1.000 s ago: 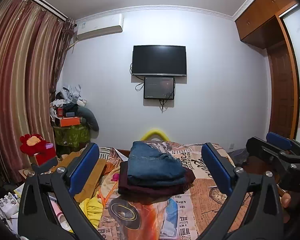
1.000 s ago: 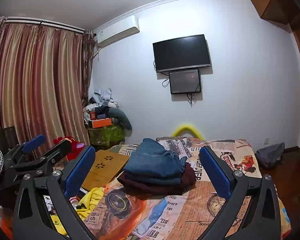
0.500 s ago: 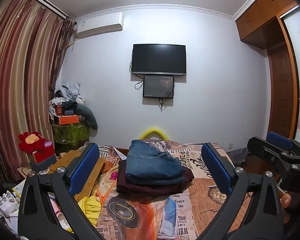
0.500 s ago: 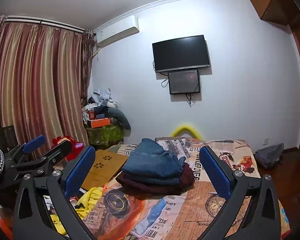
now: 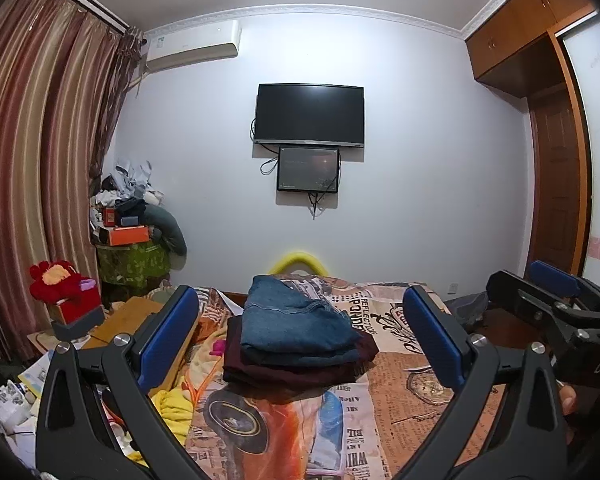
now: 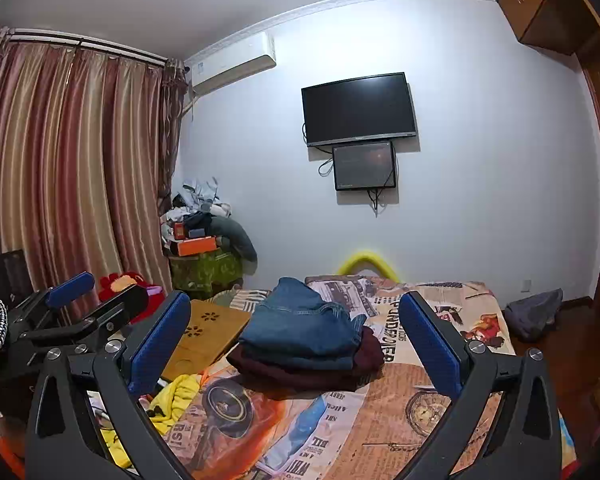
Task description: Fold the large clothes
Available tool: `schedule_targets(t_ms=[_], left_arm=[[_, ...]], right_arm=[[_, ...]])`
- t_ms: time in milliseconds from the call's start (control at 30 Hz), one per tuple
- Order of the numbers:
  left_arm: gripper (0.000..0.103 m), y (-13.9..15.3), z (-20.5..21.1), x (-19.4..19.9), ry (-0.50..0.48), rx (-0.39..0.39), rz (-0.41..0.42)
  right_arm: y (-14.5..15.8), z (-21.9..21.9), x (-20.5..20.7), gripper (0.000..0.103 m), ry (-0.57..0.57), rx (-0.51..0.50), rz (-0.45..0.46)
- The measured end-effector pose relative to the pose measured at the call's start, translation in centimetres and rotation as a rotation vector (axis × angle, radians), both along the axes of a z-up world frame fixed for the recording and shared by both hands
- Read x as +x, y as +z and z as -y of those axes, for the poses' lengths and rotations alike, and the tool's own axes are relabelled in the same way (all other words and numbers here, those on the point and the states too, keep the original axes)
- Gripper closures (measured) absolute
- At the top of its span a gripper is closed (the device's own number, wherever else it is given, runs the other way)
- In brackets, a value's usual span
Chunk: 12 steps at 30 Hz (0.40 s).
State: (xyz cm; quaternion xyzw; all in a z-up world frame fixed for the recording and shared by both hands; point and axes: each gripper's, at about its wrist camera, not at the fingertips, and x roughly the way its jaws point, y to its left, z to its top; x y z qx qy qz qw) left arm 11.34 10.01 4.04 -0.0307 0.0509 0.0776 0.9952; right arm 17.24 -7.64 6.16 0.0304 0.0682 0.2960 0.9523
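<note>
- My left tongs [image 5: 300,340] stand wide apart with nothing between the blue pads [image 5: 168,336], held above the near part of the bed [image 5: 420,412].
- My right tongs [image 6: 296,344] are spread just as wide and hold nothing either; they also hang over the bed's near end.
- In the left wrist view my right tongs show at the right edge, and in the right wrist view my left tongs show at the left edge, so the two are side by side and apart.
- The folded blue jeans [image 5: 296,322] lie on top of a folded dark maroon garment [image 5: 296,372], a neat stack of two near the middle of the bed.
- The stack sits on a bedspread [image 6: 412,408] printed like newspaper in orange and cream, well ahead of both tongs and touching neither.
- A crumpled yellow cloth [image 6: 176,396] lies at the bed's left edge, beside a low wooden table [image 6: 208,332] with flower-shaped cutouts.
- A red plush toy [image 5: 58,280] sits by the striped curtains [image 5: 32,184], and a cluttered pile of boxes and clothes [image 5: 132,216] fills the corner.
- On the far wall hang a dark television [image 5: 310,114], a smaller screen [image 5: 308,168] just under it, and an air conditioner [image 5: 192,46] up near the ceiling.
- A grey bag [image 6: 536,312] rests on the floor to the bed's right.
</note>
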Motion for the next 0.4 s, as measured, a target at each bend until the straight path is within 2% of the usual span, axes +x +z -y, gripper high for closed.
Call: schedule_targets(t_ms=[400], left_arm=[[0.0,-0.36,0.01,0.42,-0.008,0.011,-0.017]], right_arm=[[-0.13,-0.1,0.33,0.0,-0.003,0.002,-0.013]])
